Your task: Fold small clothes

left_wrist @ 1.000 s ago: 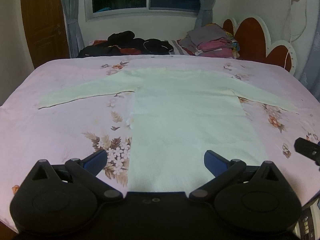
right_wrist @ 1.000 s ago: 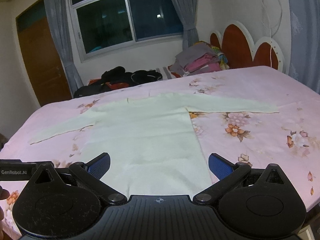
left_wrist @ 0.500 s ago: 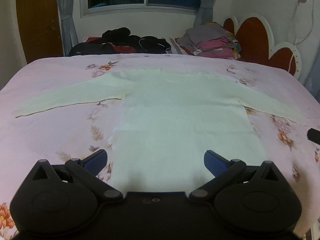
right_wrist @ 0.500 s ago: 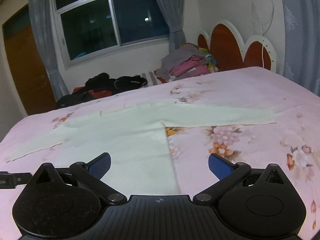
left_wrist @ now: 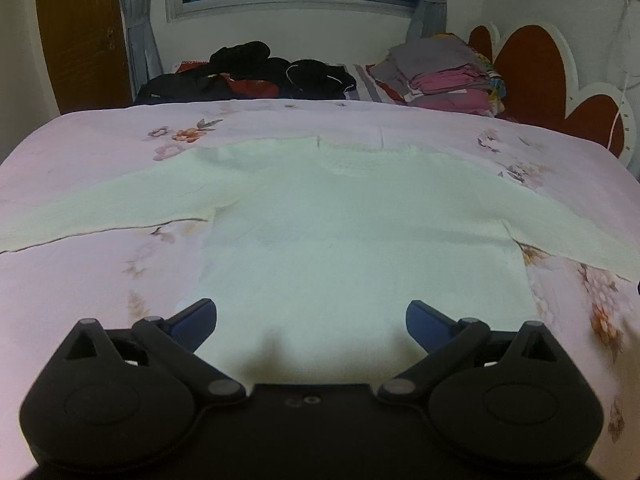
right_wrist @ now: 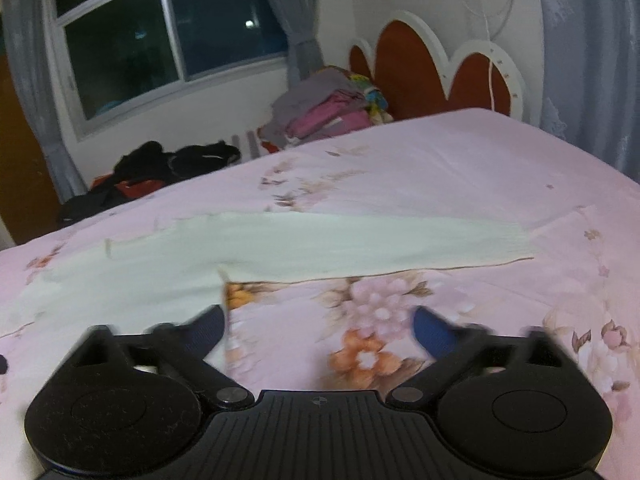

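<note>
A pale green long-sleeved top [left_wrist: 360, 232] lies flat on the pink floral bedspread [left_wrist: 100, 288], sleeves spread to both sides. My left gripper [left_wrist: 311, 318] is open and empty, low over the lower body of the top. In the right wrist view the top's right sleeve [right_wrist: 360, 244] stretches across the bed ahead. My right gripper [right_wrist: 318, 328] is open and empty above the bedspread just below that sleeve, its left finger at the side edge of the top's body [right_wrist: 120, 300].
A pile of dark clothes [left_wrist: 248, 72] and a stack of folded clothes [left_wrist: 448, 72] lie at the far side of the bed. A red and white headboard [left_wrist: 532, 76] stands at the right. A wooden door [left_wrist: 76, 36] is at far left.
Both grippers have moved forward over the bed. The left now hovers over the top's body; the right has swung right, toward the right sleeve. Both stayed open.
</note>
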Demonstrator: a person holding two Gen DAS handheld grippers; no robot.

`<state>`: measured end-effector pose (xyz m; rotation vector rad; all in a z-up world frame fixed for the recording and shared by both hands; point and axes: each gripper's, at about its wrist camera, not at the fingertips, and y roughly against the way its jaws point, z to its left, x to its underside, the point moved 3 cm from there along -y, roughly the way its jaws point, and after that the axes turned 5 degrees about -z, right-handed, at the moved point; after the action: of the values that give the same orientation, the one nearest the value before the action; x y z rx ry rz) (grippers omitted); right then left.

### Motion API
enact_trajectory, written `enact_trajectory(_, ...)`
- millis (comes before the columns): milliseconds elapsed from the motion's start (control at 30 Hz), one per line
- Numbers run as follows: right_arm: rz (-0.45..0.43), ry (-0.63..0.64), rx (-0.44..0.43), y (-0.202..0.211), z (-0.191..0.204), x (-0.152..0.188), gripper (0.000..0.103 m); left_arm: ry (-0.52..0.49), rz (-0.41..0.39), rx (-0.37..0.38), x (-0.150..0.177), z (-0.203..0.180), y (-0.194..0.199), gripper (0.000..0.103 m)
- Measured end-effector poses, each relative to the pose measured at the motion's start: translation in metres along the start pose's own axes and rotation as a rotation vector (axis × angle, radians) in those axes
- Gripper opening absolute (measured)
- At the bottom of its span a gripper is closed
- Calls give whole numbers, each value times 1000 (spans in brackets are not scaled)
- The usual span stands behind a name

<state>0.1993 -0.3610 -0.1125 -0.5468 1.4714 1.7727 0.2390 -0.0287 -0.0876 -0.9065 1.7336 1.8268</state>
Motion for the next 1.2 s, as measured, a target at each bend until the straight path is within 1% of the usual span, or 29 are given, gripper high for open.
enact_trajectory(167, 37, -94, 49, -34, -44, -8, 75, -7, 22, -5, -10, -14, -24, 99)
enact_trajectory(333, 64, -178, 135, -63, -96, -14, 74, -31, 41, -12, -15, -24, -41, 98)
enact_trajectory(367, 72, -207, 153, -68, -108, -14, 73, -32, 45, -13, -16, -26, -44, 97)
enact_trajectory(467, 93, -281, 194, -82, -138, -15, 65, -42, 54, -19, -18, -29, -49, 97)
enact_trajectory(500, 97, -299, 204, -87, -146, -15, 65, -46, 54, -22, -19, -29, -51, 97)
enact_trajectory(600, 101, -316, 223, -101, -161, -19, 65, -51, 61, -33, -22, -29, -60, 97)
enact_trajectory(733, 89, -318, 231, -112, -169, -25, 64, -50, 71, -51, -26, -28, -74, 96)
enact_trajectory(767, 81, -318, 235, -115, -172, -26, 60, -51, 72, -54, -28, -29, -78, 94)
enact_trajectory(800, 78, -320, 241, -118, -173, -28, 50, -53, 71, -57, -30, -29, -82, 94)
enact_trajectory(933, 51, -343, 259, -125, -181, -33, 32, -58, 71, -58, -38, -32, -92, 90)
enact_trajectory(1000, 40, -342, 263, -126, -183, -34, 14, -56, 69, -51, -41, -32, -95, 87)
enact_trajectory(1100, 24, -342, 250, -132, -177, -39, 6, -40, 76, -34, -44, -30, -98, 82)
enact_trajectory(1200, -30, -305, 200, -124, -155, -52, 6, -15, 78, -18, -48, -23, -98, 80)
